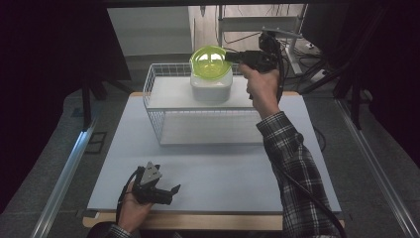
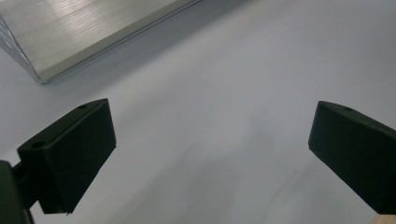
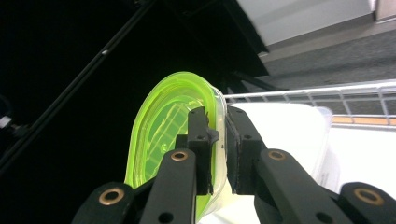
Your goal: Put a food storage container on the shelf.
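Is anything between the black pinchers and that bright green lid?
No. The right gripper is already shut on the rim of the green lid, with no gap or other thing between them. The lid is held tilted just above the white container that stands in the wire basket.

Glossy translucent green plastic lid, matt white plastic container, white wire basket, smooth matt table

The room is dark at the edges while the desk is brightly lit from above. The green lid glows, almost overexposed. The left gripper view is soft, with faint shadows on the desk.
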`<state>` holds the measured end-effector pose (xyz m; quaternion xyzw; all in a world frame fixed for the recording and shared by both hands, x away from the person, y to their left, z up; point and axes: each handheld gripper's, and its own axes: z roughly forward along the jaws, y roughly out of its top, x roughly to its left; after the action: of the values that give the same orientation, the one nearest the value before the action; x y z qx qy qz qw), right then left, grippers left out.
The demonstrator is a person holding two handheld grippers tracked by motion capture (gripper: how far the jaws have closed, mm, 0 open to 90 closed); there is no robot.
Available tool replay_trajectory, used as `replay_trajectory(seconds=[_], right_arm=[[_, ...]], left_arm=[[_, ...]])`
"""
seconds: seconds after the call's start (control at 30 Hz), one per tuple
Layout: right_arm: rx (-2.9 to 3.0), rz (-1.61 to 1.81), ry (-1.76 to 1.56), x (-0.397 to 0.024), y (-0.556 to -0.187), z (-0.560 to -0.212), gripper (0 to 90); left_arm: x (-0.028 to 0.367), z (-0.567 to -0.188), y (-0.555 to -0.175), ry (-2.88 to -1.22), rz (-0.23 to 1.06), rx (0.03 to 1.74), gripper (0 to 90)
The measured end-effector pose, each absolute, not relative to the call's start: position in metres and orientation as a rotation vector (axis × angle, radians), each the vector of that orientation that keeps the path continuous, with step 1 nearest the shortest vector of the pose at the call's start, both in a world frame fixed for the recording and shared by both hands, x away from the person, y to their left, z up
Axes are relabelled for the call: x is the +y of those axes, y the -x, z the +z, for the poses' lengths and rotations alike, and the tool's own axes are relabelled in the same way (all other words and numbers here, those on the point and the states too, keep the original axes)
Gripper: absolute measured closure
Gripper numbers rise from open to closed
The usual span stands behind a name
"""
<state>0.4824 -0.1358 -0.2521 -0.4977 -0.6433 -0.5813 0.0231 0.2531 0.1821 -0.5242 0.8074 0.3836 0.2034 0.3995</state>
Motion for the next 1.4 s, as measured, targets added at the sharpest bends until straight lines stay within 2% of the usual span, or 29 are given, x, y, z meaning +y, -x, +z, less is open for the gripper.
replay_trajectory(seconds=[0.5, 0.67, 0.87, 1.0, 1.27, 1.37, 1.4], right_arm=[[-2.074, -1.774, 1.669, -0.120, -0.492, -0.252, 78.6], [-2.159, -1.752, 1.693, -0.118, -0.494, -0.253, 71.2], [-2.172, -1.758, 1.704, -0.117, -0.495, -0.255, 68.2], [-2.183, -1.767, 1.696, -0.117, -0.495, -0.255, 59.4], [-2.220, -1.802, 1.643, -0.115, -0.495, -0.254, 34.1], [-2.244, -1.795, 1.630, -0.115, -0.494, -0.254, 30.3], [-2.257, -1.803, 1.604, -0.116, -0.492, -0.254, 26.7]], left_arm=[[0.178, -0.526, -0.254, -2.063, 0.495, 0.954, 0.7], [0.177, -0.526, -0.254, -2.072, 0.497, 0.947, 0.8], [0.177, -0.527, -0.254, -2.075, 0.492, 0.947, 0.8], [0.177, -0.527, -0.254, -2.076, 0.492, 0.947, 0.9], [0.177, -0.527, -0.254, -2.074, 0.486, 0.950, 0.9], [0.177, -0.527, -0.254, -2.075, 0.485, 0.949, 0.9], [0.177, -0.527, -0.254, -2.074, 0.486, 0.949, 0.9]])
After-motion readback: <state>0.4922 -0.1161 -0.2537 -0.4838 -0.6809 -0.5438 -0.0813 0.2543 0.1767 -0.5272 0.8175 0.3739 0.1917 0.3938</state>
